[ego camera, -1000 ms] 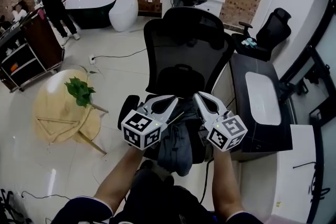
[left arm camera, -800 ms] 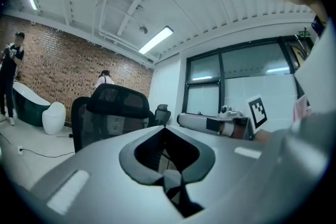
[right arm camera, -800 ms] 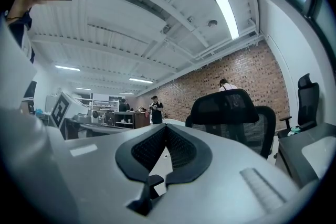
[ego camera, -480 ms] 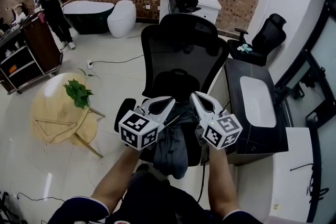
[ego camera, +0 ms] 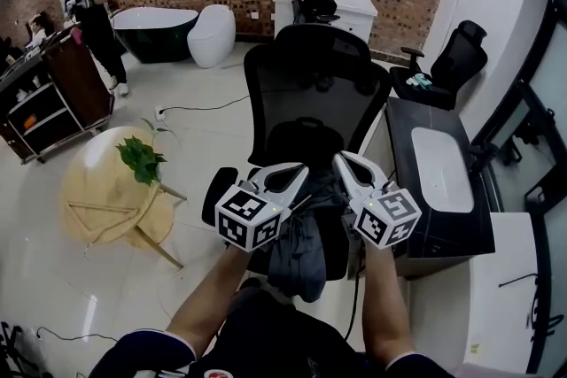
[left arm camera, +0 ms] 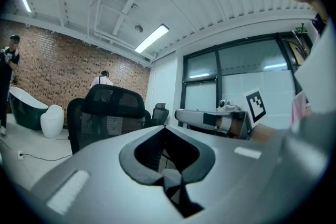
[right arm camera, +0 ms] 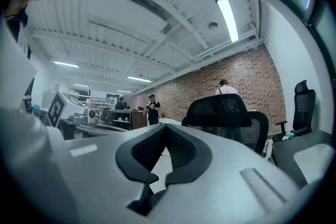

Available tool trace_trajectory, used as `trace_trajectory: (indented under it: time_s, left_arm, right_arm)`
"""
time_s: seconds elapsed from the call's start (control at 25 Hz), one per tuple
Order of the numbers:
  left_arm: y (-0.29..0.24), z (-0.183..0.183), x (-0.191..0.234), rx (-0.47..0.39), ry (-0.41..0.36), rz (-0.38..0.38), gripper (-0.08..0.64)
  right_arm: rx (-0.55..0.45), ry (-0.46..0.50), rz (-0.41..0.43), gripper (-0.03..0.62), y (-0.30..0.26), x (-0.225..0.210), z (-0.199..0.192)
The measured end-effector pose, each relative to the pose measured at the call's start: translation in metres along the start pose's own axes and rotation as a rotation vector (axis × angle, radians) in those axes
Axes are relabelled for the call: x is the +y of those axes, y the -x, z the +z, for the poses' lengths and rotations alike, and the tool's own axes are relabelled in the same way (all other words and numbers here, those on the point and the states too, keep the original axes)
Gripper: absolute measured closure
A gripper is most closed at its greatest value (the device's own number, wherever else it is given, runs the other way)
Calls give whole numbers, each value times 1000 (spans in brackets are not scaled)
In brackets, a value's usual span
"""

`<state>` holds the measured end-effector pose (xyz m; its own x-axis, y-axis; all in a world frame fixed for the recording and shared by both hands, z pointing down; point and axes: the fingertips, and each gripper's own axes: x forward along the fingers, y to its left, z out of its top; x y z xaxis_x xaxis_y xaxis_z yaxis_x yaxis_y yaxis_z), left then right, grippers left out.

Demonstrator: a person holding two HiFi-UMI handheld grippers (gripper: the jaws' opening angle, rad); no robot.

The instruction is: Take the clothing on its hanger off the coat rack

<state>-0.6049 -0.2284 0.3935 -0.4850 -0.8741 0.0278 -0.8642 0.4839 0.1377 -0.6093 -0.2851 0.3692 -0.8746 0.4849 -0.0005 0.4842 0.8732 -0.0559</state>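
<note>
Head view, looking steeply down: two arms reach fwd, each hand holding a grey claw tool with a marker cube. The left claw (ego camera: 299, 177) and right claw (ego camera: 342, 164) point level and away from us, tips angled in toward each other, near but apart.

The clothing (ego camera: 297, 248), a dark grey bunched garment, hangs in the air btwn the two tools. Its top is just beneath the claw tips and its long axis runs straight down toward the person's lap. So the garment lies below and btwn both claws, about equally close to each. A thin pale bar (ego camera: 297, 202), which we take to be part of the hanger, slants under the left tool. No coat rack shows in any view, so we judge the garment is already off it and is carried by the claws.

Left gripper view: left claw (left arm camera: 173, 178) is pressed together, tips meeting, with a dark sliver just at them. Right gripper view: right claw (right arm camera: 156, 176) is all but together, w/ a hairline slit and a dark strip at the tips. Whether either strip is hanger or cloth, we can't tell.

Behind the garment stands a black mesh office chair (ego camera: 314, 84). Farther off are a brick wall and people standing. We reckon any next move turns on keeping both tools level so the garment hangs free of the chair.
</note>
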Motion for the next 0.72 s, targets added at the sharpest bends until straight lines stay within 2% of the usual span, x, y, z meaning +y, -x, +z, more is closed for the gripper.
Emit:
trace_trajectory:
  time_s: [0.72]
  left_arm:
    - [2, 10, -7, -21, 11, -5, 548]
  right_arm:
    - [-6, 8, 11, 592, 2, 8, 6]
